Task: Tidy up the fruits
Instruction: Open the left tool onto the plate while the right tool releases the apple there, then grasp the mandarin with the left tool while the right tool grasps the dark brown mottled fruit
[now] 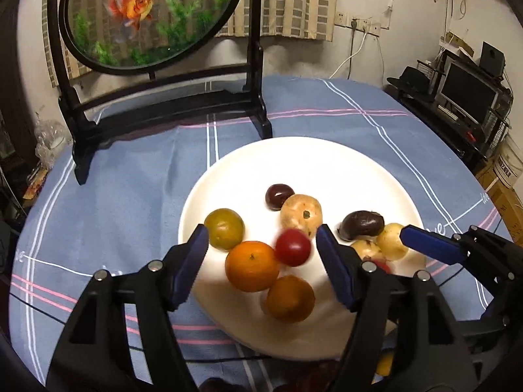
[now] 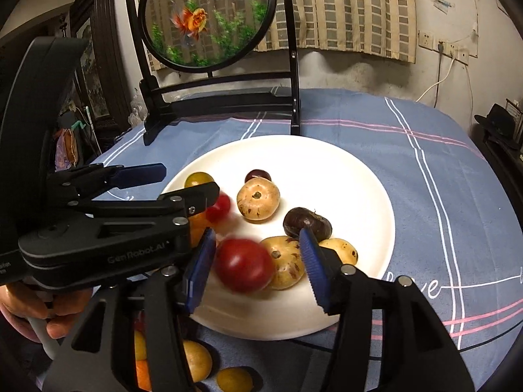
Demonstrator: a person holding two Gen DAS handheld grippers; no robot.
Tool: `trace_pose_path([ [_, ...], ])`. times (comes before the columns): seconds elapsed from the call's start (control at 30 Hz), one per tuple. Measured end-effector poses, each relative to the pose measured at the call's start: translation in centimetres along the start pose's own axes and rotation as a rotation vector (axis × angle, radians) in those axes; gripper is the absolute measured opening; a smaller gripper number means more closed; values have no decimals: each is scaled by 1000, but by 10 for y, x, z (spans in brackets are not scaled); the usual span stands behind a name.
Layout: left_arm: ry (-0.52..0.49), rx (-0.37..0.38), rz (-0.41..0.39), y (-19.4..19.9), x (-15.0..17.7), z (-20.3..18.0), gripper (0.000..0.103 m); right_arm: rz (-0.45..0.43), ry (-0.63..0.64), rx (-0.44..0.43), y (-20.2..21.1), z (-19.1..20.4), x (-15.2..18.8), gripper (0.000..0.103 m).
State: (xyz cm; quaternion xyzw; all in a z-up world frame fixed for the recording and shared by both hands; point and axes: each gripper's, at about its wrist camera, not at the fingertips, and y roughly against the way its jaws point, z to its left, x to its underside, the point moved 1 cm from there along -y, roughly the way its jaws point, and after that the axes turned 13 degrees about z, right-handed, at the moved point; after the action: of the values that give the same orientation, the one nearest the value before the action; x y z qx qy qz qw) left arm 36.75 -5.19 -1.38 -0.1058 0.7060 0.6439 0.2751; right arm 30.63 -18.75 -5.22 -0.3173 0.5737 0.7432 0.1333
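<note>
A white plate on the blue tablecloth carries several fruits. My left gripper hovers open over the plate's near side. A small, blurred red fruit lies loose between its fingers, beside an orange and a second orange. My right gripper stands open at the plate's near right. A larger, blurred red fruit sits between its pads without being pressed, next to a spotted tan fruit. A green-yellow citrus, another tan fruit and dark purple fruits also lie on the plate.
A round goldfish ornament in a black stand rises behind the plate. Several yellow and orange fruits lie on the cloth in front of the plate. A hand holds the left gripper's handle. Shelves with a monitor stand far right.
</note>
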Motion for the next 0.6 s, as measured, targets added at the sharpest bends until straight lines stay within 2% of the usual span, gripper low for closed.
trace_pose_path([
  [0.03,-1,5,1,5,1,0,71,-4,1,-2,3,1,0,54],
  [0.1,12,-4,-18,20,5,2,85,-22,-4,-12,14,1,4,54],
  [0.17,20,-28,-51,35,12,3,91,-38,-12,-21,24,1,7,56],
  [0.33,31,-73,-95,69,40,0,96,-80,-13,-16,49,8,28,60],
  [0.43,37,-65,-110,84,65,-1,98,-83,-10,-28,58,11,48,62],
  [0.6,65,-65,-117,96,122,5,99,-73,-26,-36,64,9,84,63],
])
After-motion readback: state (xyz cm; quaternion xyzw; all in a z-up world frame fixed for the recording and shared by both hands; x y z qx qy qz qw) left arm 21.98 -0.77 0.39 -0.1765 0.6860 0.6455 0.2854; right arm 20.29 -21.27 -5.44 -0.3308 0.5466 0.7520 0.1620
